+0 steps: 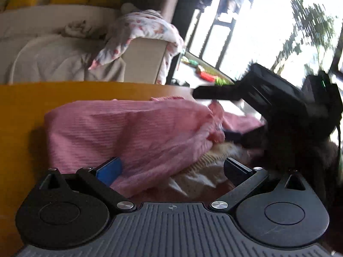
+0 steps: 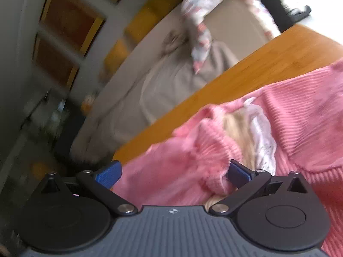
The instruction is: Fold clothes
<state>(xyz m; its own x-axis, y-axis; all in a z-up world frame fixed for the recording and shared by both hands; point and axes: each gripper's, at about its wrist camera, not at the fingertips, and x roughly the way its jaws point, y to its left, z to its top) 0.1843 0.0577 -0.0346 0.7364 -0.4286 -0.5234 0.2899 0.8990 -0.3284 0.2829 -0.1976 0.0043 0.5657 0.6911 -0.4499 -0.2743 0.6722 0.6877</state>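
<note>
A floral cloth (image 1: 148, 23) drapes the sofa (image 1: 64, 49) behind the table (image 1: 21, 107). Both the left gripper (image 1: 171, 171) and right gripper (image 2: 173, 173) gape wide over the pink sweater (image 1: 128, 132), gripping nothing.

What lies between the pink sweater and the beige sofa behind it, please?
In the left wrist view, only a bare strip of orange wooden table separates the pink sweater from the beige sofa.

left tool (image 1: 172, 168): jaws wide apart | right tool (image 2: 174, 172): jaws wide apart
</note>
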